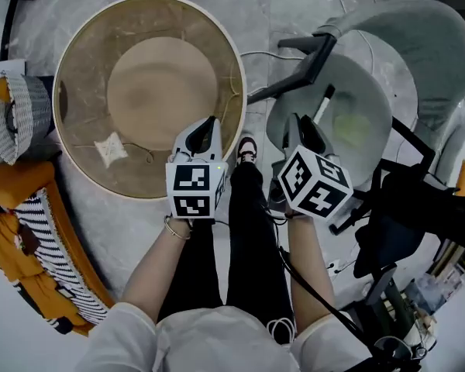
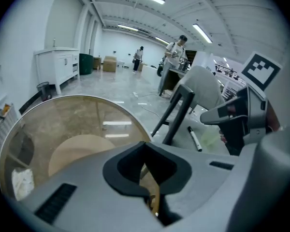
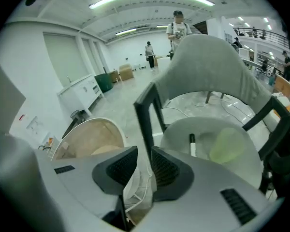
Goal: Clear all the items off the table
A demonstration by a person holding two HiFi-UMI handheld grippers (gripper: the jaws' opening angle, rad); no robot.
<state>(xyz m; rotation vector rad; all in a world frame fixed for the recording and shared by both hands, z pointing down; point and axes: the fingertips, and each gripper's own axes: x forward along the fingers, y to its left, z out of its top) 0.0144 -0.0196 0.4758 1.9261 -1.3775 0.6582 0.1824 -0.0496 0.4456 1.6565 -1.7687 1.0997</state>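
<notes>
A round glass-topped table (image 1: 85, 76) with a wooden base fills the upper left, and a crumpled white paper (image 1: 110, 149) (image 2: 21, 183) lies on it. My left gripper (image 1: 209, 122) (image 2: 145, 146) hangs over the table's right rim, its pads meeting with nothing between them. Over the grey chair seat (image 1: 372, 76) (image 3: 183, 129), my right gripper (image 1: 298, 122) (image 3: 144, 151) is shut on a white crumpled piece (image 3: 135, 185) that hangs between its pads. A black-and-white marker (image 1: 323, 103) (image 3: 193, 144) and a pale green thing (image 1: 353, 126) (image 3: 227, 145) lie on the seat.
A grey woven basket (image 1: 19, 115) and an orange striped fabric (image 1: 39, 239) sit left of the table. A black frame with dark gear (image 1: 403, 208) stands to the right. People (image 2: 174, 52) stand far back in the hall, beside a white cabinet (image 2: 60, 64).
</notes>
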